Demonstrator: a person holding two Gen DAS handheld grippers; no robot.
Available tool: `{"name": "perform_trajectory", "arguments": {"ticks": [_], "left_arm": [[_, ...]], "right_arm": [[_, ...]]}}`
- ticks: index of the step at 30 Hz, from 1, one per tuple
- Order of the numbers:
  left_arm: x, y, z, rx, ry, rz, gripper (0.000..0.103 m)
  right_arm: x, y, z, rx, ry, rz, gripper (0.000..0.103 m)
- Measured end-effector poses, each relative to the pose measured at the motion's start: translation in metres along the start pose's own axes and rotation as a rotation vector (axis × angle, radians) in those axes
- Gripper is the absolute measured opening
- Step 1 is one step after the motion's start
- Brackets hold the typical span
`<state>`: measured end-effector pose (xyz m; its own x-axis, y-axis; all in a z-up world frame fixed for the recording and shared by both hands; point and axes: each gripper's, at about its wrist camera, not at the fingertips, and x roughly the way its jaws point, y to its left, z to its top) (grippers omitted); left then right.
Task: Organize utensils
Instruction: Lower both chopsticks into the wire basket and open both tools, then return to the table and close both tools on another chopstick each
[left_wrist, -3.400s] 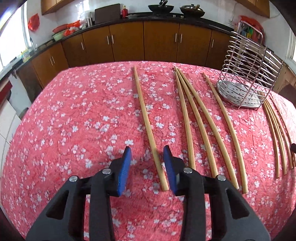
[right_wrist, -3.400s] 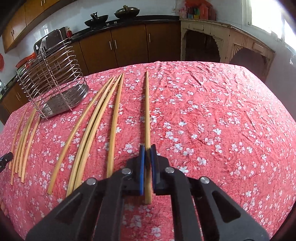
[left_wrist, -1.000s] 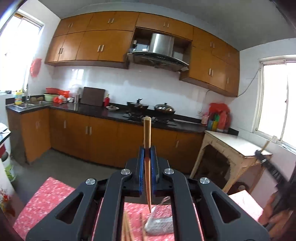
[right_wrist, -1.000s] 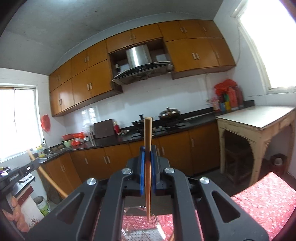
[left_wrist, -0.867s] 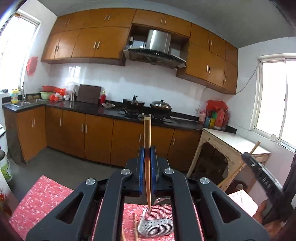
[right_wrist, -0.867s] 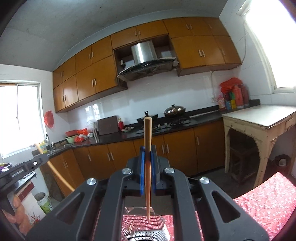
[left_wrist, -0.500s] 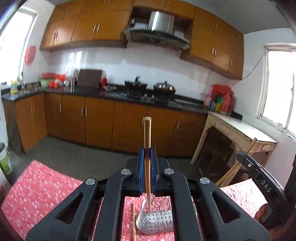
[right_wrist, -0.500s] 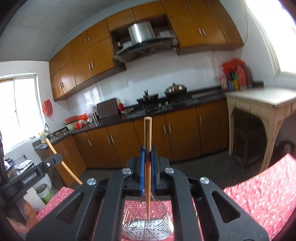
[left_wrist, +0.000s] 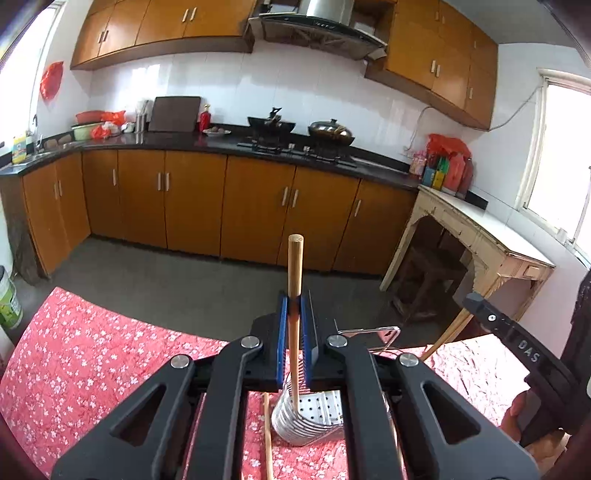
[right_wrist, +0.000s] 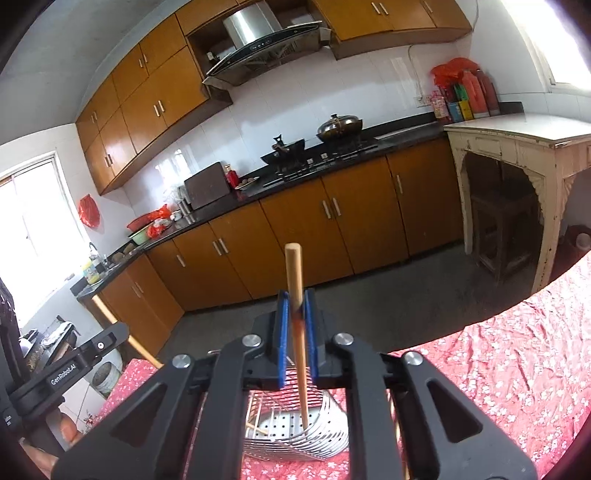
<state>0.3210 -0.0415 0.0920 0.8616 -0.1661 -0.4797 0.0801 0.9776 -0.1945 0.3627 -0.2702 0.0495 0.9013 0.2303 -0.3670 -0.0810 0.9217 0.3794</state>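
Observation:
My left gripper (left_wrist: 294, 306) is shut on a long bamboo chopstick (left_wrist: 295, 273), held upright with its lower tip over the steel wire utensil holder (left_wrist: 314, 417). My right gripper (right_wrist: 296, 306) is shut on another bamboo chopstick (right_wrist: 294, 280), upright, its lower end inside the same holder (right_wrist: 295, 432). The right gripper also shows at the right edge of the left wrist view (left_wrist: 517, 350), and the left gripper at the left edge of the right wrist view (right_wrist: 70, 369). One chopstick (left_wrist: 267, 439) lies on the cloth left of the holder.
The table wears a red floral cloth (left_wrist: 74, 350). Beyond it are a grey floor, brown kitchen cabinets (left_wrist: 192, 206), a stove with pots (left_wrist: 332, 129) and a worn white side table (left_wrist: 480, 236) at right.
Both grippers picked a chopstick off the cloth, raised it upright, and have tilted down and closer to the holder; the chopstick tips now reach it.

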Motion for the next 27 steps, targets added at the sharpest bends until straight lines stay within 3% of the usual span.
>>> {"name": "perform_trajectory", "arguments": {"ticks": [3,5,7,16,21,27], "left_arm": [[-0.004,0.004,0.003,-0.012,0.007,0.001,0.011],[-0.01,0.007,0.005,-0.014,-0.003,0.012,0.033],[-0.018,0.009,0.006,-0.02,-0.025,0.027,0.044],[-0.071,0.035,0.001,-0.047,-0.089,0.069,0.046],[-0.09,0.058,-0.036,-0.015,-0.069,0.142,0.046],[-0.076,0.08,-0.108,0.066,0.045,0.208,0.046]], "right_arm": [[-0.008,0.0,0.002,-0.001,-0.019,-0.022,0.028],[-0.019,-0.001,0.005,-0.001,-0.044,-0.041,0.039],[-0.03,-0.004,0.009,-0.001,-0.066,-0.055,0.042],[-0.091,-0.028,-0.008,-0.004,-0.092,-0.133,0.045],[-0.104,-0.056,-0.053,0.011,0.008,-0.196,0.045],[-0.086,-0.075,-0.131,-0.012,0.237,-0.222,0.04]]}}
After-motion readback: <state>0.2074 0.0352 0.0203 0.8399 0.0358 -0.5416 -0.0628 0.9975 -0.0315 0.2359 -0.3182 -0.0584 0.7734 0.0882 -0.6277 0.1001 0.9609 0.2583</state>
